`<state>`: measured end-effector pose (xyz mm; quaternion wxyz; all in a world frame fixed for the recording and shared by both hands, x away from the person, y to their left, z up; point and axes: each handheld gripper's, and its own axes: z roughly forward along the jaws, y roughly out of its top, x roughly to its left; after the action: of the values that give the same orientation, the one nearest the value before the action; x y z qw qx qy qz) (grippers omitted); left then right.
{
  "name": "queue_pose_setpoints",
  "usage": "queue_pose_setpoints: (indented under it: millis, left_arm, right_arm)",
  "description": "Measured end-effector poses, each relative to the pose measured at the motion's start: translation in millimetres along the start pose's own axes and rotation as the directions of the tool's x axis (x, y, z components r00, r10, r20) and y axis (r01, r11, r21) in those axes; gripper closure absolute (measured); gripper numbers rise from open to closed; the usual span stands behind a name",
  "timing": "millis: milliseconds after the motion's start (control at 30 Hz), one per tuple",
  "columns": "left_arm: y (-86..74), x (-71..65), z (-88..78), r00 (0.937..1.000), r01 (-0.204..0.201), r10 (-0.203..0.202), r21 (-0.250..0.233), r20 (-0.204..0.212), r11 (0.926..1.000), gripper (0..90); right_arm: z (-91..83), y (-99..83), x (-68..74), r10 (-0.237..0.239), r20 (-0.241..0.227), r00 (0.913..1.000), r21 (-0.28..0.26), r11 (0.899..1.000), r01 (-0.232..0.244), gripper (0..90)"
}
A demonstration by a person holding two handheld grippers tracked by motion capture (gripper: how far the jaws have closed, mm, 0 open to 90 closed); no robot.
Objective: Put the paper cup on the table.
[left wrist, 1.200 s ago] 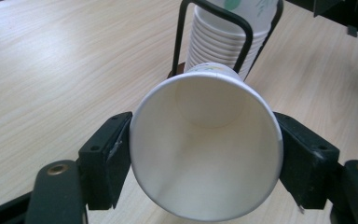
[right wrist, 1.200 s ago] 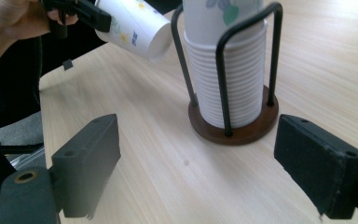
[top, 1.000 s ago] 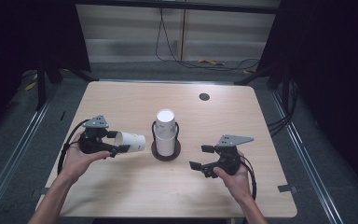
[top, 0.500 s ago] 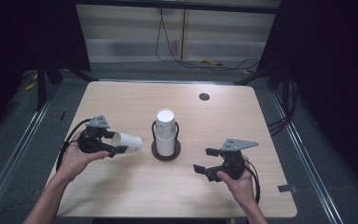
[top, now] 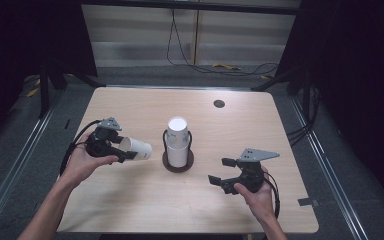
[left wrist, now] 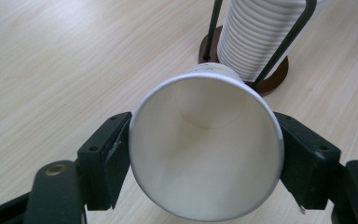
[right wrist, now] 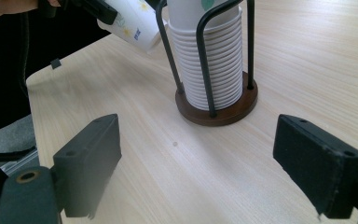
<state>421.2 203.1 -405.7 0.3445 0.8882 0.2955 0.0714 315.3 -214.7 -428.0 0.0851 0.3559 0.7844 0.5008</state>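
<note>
A white paper cup (left wrist: 205, 154) lies sideways in the air, its mouth toward the left gripper's camera. My left gripper (top: 129, 150) is shut on it, one pad on each side of the rim. This cup (top: 140, 148) hangs just left of a tall stack of paper cups (top: 177, 140), which stands in a black wire holder on a dark round base (top: 178, 164) at the table's middle. My right gripper (top: 221, 170) is held near the front right, open and with nothing between its pads. It points at the stack (right wrist: 214, 60), with the held cup (right wrist: 133, 23) beyond.
The light wooden table (top: 130, 210) has a small dark round hole (top: 219, 103) near its far edge. Cables (top: 220, 67) lie on the floor behind the table. A bit of dark tape (top: 305, 201) sits at the front right corner.
My right gripper has drifted slightly toward the table's near edge. The left gripper and its cup stay much where they were.
</note>
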Motion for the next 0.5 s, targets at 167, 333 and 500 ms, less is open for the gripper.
queue_pose_setpoints:
  millis: [167,333,500]
  left_arm:
    - [4.4,0.2,4.4,0.9999,-0.004,0.005,0.044,-0.015,0.9990,26.1]
    - [8.5,5.3,7.4,0.9997,0.006,-0.005,0.074,-0.024,0.9972,25.6]
    - [12.7,12.4,14.3,0.9993,0.014,-0.010,0.110,-0.036,0.9938,25.6]
  right_arm:
    - [0.7,-0.3,-0.2,0.000,-0.001,1.0000,0.002,1.000,0.000,14.8]
    - [1.0,-0.5,-0.4,0.003,0.000,1.0000,0.002,1.000,-0.003,14.8]
    - [2.5,-1.4,-0.5,-0.001,0.000,1.0000,0.012,1.000,0.001,14.9]
